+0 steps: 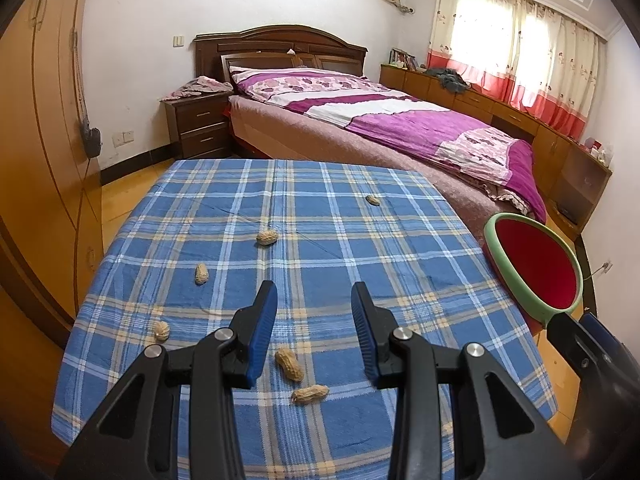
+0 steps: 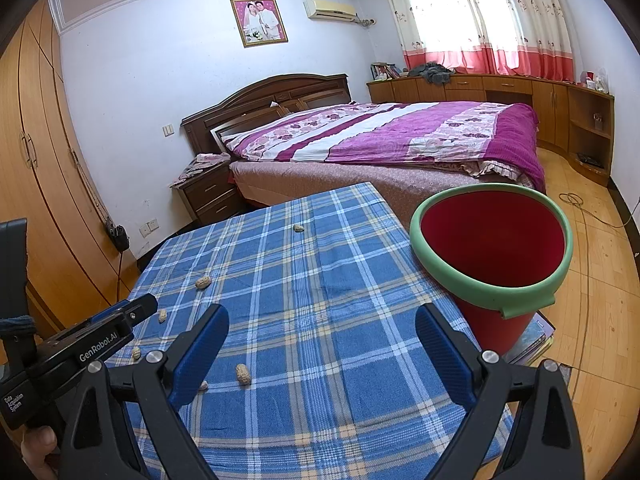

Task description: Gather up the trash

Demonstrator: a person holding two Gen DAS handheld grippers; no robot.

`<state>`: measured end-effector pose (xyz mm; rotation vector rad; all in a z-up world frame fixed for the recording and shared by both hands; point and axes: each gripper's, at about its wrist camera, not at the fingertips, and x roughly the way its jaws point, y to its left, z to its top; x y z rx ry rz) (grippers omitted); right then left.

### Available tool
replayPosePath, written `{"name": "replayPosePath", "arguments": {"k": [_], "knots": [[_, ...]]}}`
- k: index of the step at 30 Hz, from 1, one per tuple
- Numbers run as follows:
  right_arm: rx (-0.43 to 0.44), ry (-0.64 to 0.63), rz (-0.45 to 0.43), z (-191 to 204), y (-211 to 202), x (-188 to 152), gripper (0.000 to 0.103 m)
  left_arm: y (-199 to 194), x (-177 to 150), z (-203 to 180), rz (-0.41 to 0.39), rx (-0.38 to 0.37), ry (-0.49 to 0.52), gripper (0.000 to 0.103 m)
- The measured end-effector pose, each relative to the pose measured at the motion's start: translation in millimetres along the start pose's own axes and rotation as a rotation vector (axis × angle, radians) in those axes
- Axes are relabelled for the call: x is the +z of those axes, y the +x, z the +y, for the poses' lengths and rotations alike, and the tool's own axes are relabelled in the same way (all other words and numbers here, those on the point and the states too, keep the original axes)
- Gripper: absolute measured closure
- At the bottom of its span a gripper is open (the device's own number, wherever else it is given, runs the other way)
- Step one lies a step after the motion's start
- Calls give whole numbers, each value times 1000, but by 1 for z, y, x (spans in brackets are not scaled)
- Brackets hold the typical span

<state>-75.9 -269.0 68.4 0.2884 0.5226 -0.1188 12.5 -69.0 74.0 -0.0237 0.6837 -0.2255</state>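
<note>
hovering: left claw [image 1: 314, 322] released over peanuts [image 1: 289, 364] | right claw [image 2: 322, 354] released beside bucket [image 2: 492, 254]

Right claw [image 2: 322, 354] open and empty above the desk [image 2: 340, 280], which has a blue plaid cover. Peanuts [image 2: 242, 373] lie scattered left and far. Red bucket [image 2: 494, 256] with green rim stands right. Left claw [image 2: 140, 308] enters at left.

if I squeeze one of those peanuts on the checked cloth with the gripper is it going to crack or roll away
Probably light: each peanut is small beside the left gripper. The ridged tan shell looks thin, so a hard squeeze may well crack it. Its rounded, waisted shape could roll sideways if nudged, though the woven cloth should give some grip. The gripper's open jaws leave room to straddle it.
</note>
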Motion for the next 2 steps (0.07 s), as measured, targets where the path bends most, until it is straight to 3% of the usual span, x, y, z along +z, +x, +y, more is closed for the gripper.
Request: {"name": "replayPosePath", "arguments": {"k": [2], "knots": [[0,0,0,0,0,0,7,1,0,0,1,0,1,65]]}}
